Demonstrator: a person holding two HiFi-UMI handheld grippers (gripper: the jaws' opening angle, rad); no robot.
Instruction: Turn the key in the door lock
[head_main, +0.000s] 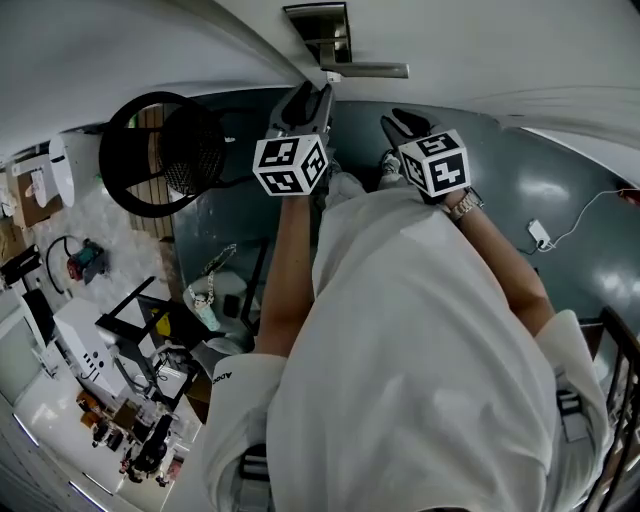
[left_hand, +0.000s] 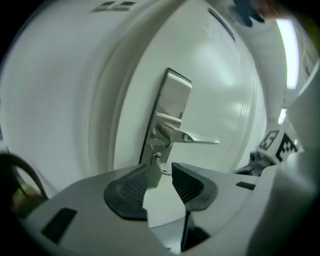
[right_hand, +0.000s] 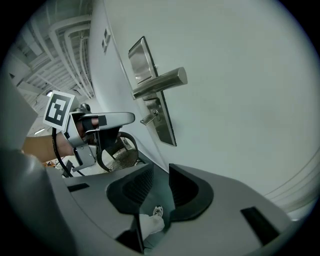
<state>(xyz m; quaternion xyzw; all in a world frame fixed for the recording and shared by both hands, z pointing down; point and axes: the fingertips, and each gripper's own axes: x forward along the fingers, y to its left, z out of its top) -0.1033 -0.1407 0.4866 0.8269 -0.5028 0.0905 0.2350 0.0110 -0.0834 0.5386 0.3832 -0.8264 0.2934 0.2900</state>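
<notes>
Head view: left gripper at the silver lever handle of the white door, right gripper just right of it; black mesh bin on the floor, left.

Left gripper view: fingers wide, small silver key in the lock between them, untouched.

Right gripper view: fingers wide, empty.

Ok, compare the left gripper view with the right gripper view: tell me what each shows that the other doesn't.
Only the left gripper view: the left tongs seen from behind, open, with the key just past their gap and not pinched; the right gripper's marker cube at the edge.
Only the right gripper view: the right tongs, open and empty; the left gripper seen from the side, reaching at the key; a round black mesh object below it.
Both: the white door, lock plate, lever handle and the key in the lock.
</notes>
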